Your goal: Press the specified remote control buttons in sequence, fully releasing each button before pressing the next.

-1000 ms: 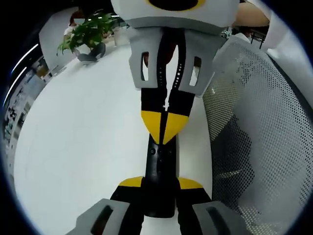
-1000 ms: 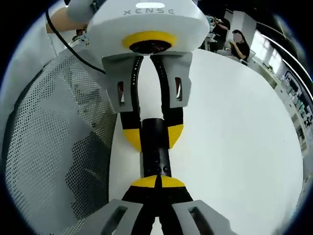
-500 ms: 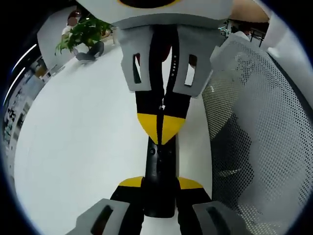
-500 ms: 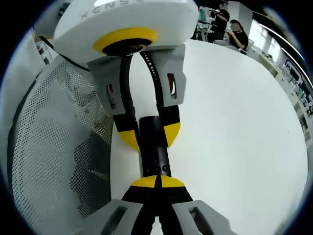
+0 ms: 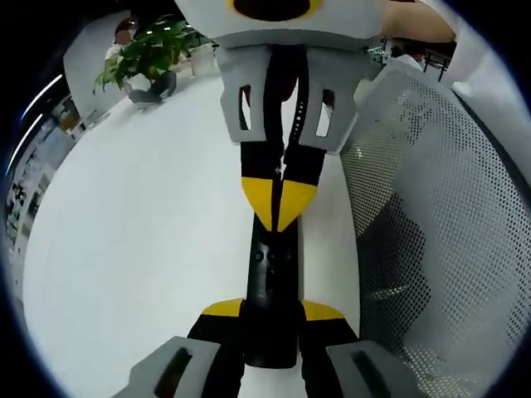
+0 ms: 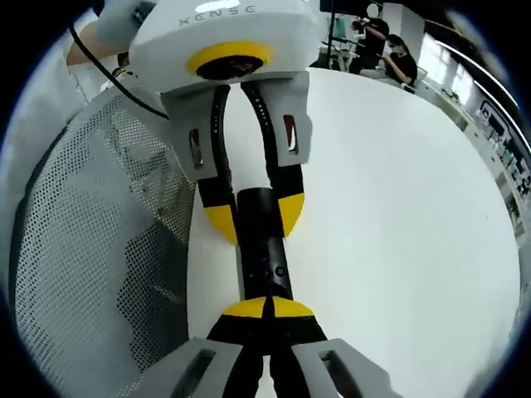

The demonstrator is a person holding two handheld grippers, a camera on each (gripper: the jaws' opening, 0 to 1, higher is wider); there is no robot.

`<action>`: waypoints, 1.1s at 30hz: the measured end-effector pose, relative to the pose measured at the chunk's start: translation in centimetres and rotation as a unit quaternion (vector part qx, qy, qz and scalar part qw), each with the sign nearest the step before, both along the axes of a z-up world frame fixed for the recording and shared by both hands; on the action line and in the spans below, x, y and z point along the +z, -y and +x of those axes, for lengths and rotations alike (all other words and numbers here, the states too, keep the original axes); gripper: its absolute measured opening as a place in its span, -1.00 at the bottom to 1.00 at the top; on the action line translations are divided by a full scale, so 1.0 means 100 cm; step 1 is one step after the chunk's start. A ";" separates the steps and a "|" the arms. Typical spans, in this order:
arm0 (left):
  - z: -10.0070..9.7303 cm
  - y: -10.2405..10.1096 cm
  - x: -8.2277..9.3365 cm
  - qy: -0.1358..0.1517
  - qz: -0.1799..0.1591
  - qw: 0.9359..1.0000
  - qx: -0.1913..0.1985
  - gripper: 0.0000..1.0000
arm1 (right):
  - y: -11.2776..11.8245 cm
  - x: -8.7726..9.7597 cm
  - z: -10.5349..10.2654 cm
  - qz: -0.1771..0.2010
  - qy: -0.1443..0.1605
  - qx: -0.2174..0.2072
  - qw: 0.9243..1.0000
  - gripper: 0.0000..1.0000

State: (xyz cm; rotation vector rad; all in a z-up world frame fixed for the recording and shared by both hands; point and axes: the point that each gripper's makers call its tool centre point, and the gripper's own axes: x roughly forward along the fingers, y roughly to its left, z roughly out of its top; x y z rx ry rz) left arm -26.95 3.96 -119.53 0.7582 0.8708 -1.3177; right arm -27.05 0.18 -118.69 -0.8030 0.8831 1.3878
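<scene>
On the white table (image 5: 124,249), a black remote control (image 5: 272,290) was clamped at its near end by the left gripper (image 5: 272,311), seen at 6 o'clock in the left gripper view; the right gripper (image 5: 278,203), jaws together, was set against its upper face at 12 o'clock; a mesh chair (image 5: 431,232) was seen at 3 o'clock.
</scene>
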 end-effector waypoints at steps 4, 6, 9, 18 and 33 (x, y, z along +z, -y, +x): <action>0.000 0.001 0.000 0.000 0.010 1.000 -0.002 -0.56 | 0.001 0.001 0.002 0.029 -0.005 -0.029 0.999 -1.00; 0.000 0.000 0.000 0.001 0.010 1.000 -0.003 -0.56 | 0.002 0.002 0.002 0.046 -0.007 -0.040 0.998 -1.00; 0.000 0.000 0.000 -0.001 0.005 1.000 -0.001 -0.56 | 0.003 0.003 0.000 0.048 -0.001 -0.026 0.999 -1.00; 0.000 0.000 0.000 0.001 0.001 1.000 0.001 -0.56 | 0.017 0.004 -0.001 0.038 -0.013 -0.017 0.999 -1.00; 0.001 0.000 -0.001 -0.001 0.008 1.000 -0.005 -0.56 | 0.011 0.001 0.002 0.027 0.041 -0.026 0.998 -1.00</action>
